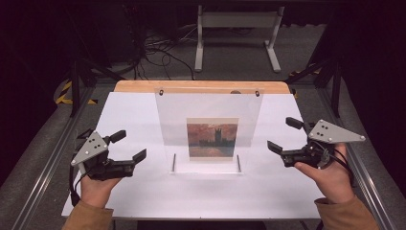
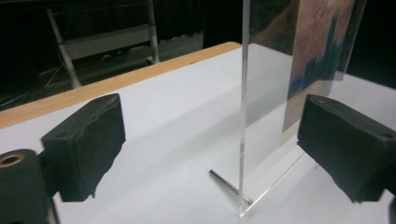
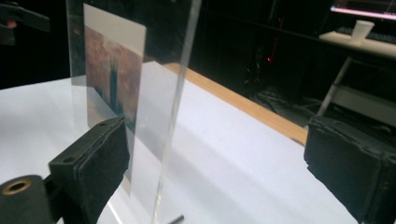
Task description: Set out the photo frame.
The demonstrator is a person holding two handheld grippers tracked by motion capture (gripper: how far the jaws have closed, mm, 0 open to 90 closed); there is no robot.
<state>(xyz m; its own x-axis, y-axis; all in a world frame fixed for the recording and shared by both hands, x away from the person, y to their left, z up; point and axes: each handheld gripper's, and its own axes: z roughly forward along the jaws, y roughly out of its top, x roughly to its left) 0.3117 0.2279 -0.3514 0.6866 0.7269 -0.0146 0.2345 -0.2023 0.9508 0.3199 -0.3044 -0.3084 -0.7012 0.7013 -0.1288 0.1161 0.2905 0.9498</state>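
1. A clear acrylic frame (image 1: 208, 125) stands upright at the middle of the white table (image 1: 143, 191), holding a small painting print (image 1: 212, 139) of reddish sky and dark towers.
2. The left gripper (image 1: 129, 145) hovers left of the frame, well apart from it, jaws spread wide and holding nothing.
3. The right gripper (image 1: 284, 135) hovers right of the frame, jaws likewise spread and holding nothing.
4. Thin metal pins (image 2: 229, 186) at the frame's base rest on the table.
5. A wooden edge (image 1: 201, 86) runs behind the frame.

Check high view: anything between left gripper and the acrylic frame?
Nothing. Bare white tabletop separates the left gripper, jaws open, from the acrylic frame. The left gripper view agrees.
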